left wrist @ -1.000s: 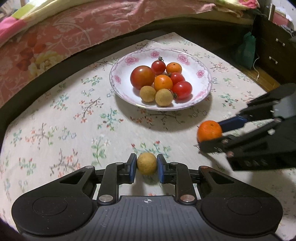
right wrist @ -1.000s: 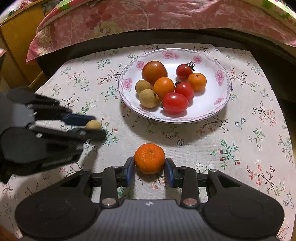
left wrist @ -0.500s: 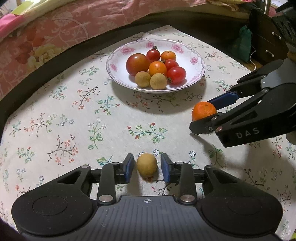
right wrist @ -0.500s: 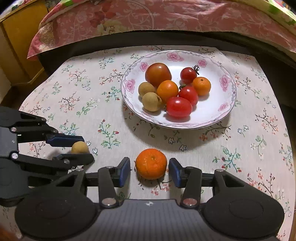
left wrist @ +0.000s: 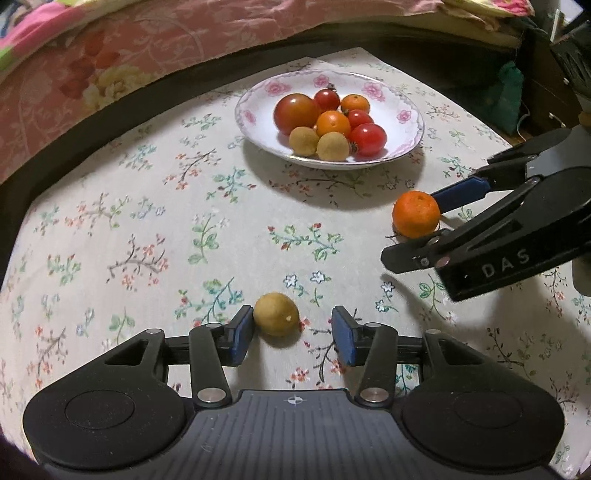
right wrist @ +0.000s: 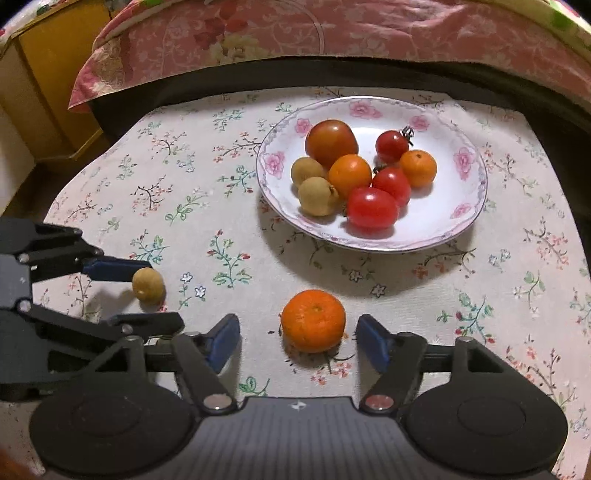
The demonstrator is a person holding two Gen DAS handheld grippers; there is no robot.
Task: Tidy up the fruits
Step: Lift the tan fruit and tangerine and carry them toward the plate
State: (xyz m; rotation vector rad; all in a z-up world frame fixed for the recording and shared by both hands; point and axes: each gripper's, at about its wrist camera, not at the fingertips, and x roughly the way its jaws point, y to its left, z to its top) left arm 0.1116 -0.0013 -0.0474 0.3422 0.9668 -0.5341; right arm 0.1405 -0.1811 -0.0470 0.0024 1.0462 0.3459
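A white floral plate [left wrist: 408, 127] [right wrist: 469, 218] holds several tomatoes, small oranges and two tan longans. My left gripper [left wrist: 293, 334] is open; a loose tan longan [left wrist: 276, 314] lies on the cloth between its pads, close to the left pad. It also shows in the right wrist view [right wrist: 148, 285]. My right gripper [right wrist: 297, 341] is open around a mandarin orange [right wrist: 313, 320] that rests on the cloth. The orange shows in the left wrist view [left wrist: 416, 214], between the right gripper's fingers [left wrist: 461, 188].
The table carries a floral tablecloth [left wrist: 147, 221]. A dark table edge and a pink floral bedspread [right wrist: 258, 33] lie beyond the plate. A yellow cabinet [right wrist: 44, 92] stands at the far left, dark furniture [left wrist: 546, 74] at the far right.
Both grippers have opened and let go of their fruit. The longan and the orange now rest on the cloth. Both grippers have drawn back from the plate.
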